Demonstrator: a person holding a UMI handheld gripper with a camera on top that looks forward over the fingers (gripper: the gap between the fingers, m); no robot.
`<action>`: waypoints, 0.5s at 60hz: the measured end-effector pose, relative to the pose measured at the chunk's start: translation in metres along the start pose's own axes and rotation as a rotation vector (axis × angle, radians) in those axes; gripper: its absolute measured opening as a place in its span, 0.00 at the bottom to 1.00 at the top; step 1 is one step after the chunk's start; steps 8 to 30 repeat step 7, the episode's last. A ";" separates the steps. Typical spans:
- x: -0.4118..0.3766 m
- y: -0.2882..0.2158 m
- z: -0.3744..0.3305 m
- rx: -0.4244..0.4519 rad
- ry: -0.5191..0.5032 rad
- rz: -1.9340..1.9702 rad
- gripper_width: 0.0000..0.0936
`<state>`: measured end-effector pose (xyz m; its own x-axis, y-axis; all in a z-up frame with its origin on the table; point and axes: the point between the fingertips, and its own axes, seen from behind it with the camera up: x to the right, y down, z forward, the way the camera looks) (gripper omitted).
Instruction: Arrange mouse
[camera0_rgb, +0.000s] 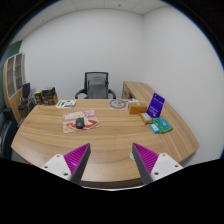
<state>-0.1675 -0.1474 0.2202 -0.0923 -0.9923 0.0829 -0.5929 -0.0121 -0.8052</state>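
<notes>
A dark mouse (80, 123) lies on a pale pad with reddish marks (80, 122) on the wooden table (110, 135), well beyond my fingers and to their left. My gripper (112, 160) is open and empty. Its two fingers with purple pads (76, 158) stand wide apart over the table's near edge, with bare wood between them.
A purple upright box (155, 104) and teal booklets (158, 126) lie at the right of the table. A black office chair (95, 85) stands behind the table. Small items (119, 103) sit at the far edge. Shelves (14, 85) stand at the left wall.
</notes>
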 end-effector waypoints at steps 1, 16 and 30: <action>0.001 0.000 0.000 -0.001 0.000 -0.001 0.92; 0.005 0.003 0.000 -0.004 0.000 0.000 0.92; 0.005 0.003 0.000 -0.004 0.000 0.000 0.92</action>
